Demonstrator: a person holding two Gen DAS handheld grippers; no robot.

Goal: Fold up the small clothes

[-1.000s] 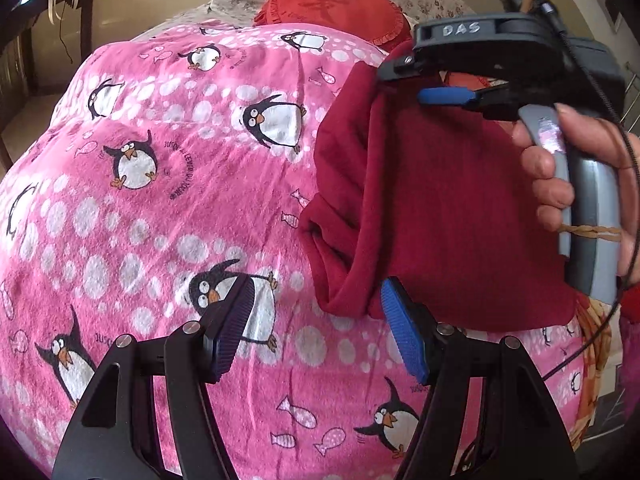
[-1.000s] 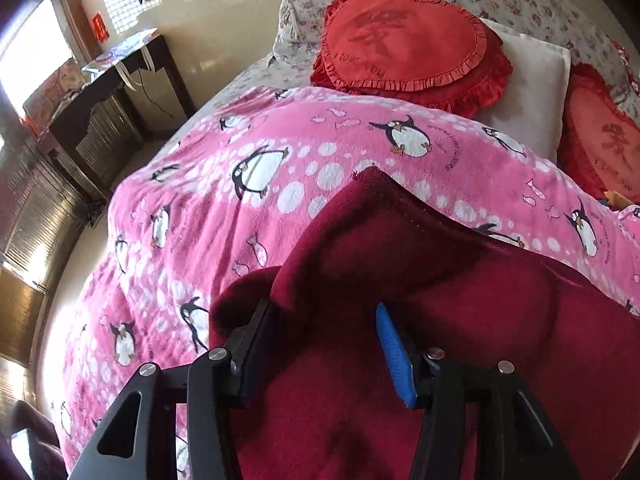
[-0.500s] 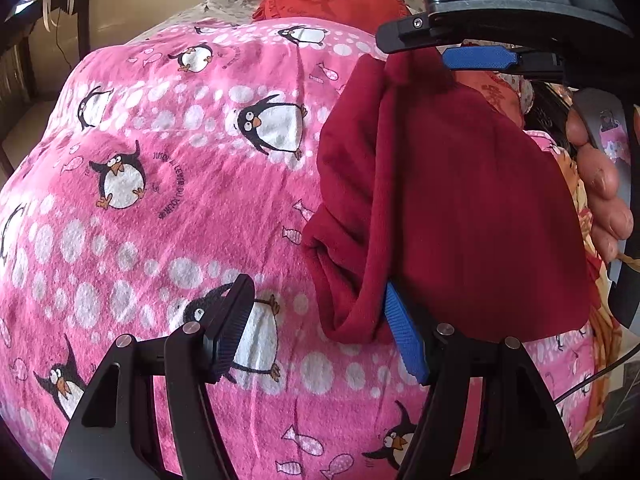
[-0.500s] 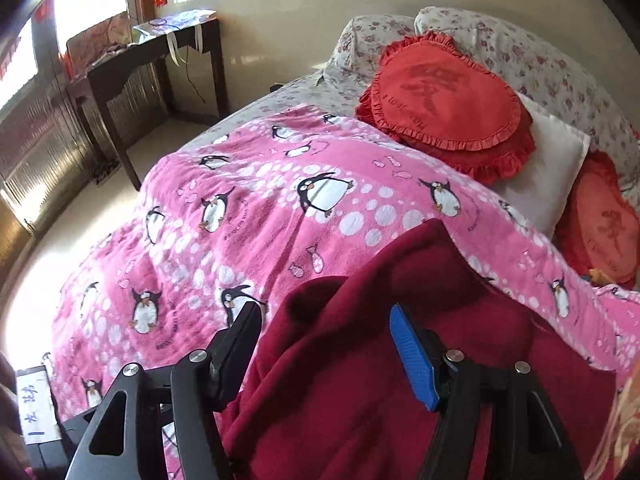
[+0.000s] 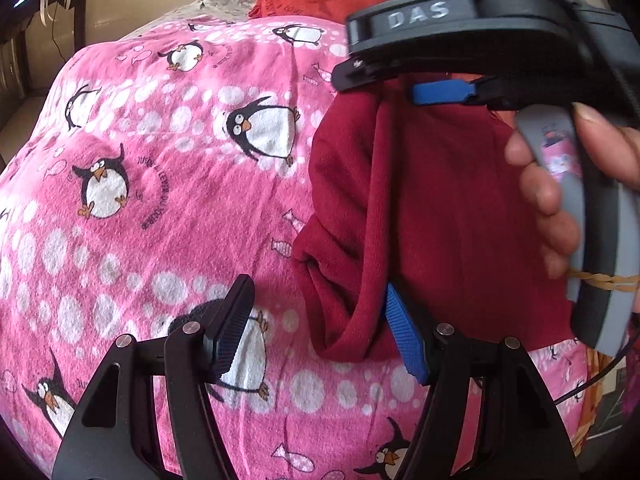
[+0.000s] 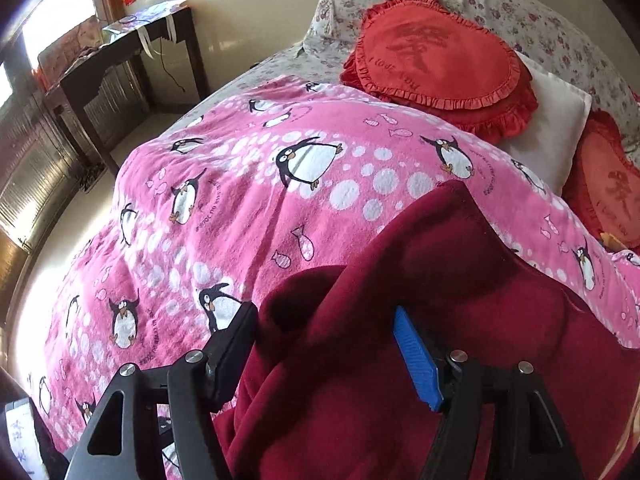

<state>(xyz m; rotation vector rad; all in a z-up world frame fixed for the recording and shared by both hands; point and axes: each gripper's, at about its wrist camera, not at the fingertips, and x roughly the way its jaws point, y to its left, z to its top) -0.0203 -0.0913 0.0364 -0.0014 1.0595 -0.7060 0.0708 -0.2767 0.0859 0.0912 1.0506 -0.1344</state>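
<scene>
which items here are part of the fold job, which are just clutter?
Job:
- dark red garment
- left tongs, open
- right tongs, open over garment

Bystanders:
- pink penguin blanket
- red ruffled cushion
- white pillow
- dark side table

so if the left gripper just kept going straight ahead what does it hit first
Probably the pink penguin blanket: the open left gripper points at it, with the dark red garment brushing its right finger. Depth is unclear.

a pink penguin-printed blanket (image 6: pixel 280 216) is spread over the bed. a red ruffled heart cushion (image 6: pixel 440 64) is propped against floral pillows (image 6: pixel 532 20), with a white pillow (image 6: pixel 552 128) just beside it and a second red cushion (image 6: pixel 608 184) further right. a dark wooden desk (image 6: pixel 120 64) is seen by the wall.
</scene>
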